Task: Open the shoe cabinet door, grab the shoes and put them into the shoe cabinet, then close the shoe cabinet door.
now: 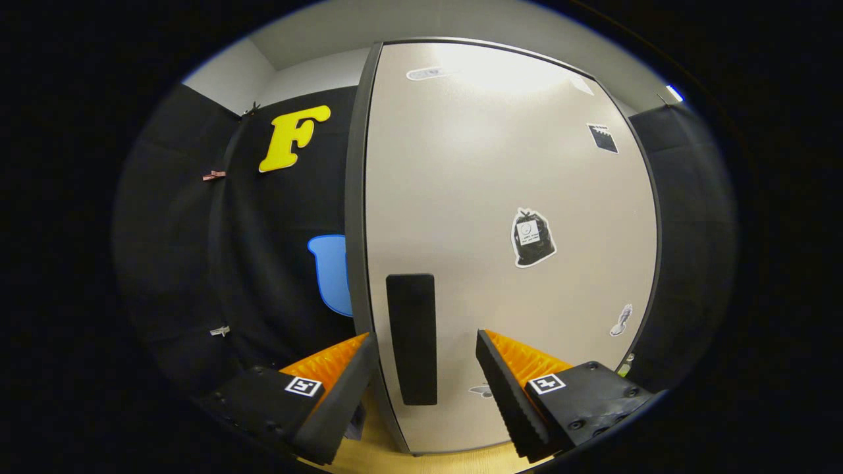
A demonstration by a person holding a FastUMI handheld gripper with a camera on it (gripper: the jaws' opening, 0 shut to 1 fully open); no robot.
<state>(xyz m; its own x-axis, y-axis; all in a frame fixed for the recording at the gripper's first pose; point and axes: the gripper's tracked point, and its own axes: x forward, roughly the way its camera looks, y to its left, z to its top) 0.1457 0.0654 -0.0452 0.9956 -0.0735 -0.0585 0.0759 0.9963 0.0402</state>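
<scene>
Two spread tongs (pixel 425 342) straddle the black handle (pixel 411 339) on the cabinet door (pixel 500 184).

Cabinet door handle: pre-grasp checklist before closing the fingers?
1. Cabinet door shut, first step pending: looks shut, its edge toward the camera; cannot tell for sure.
2. Gripper open: ok, fingers spread wide.
3. Handle between the fingers: ok, it stands in the gap.
4. Fingers touching the handle: not ok, gaps show on both sides.
5. Handle upright, in line with the fingers: ok.
6. Depth to the handle: cannot tell in this fisheye view.
</scene>
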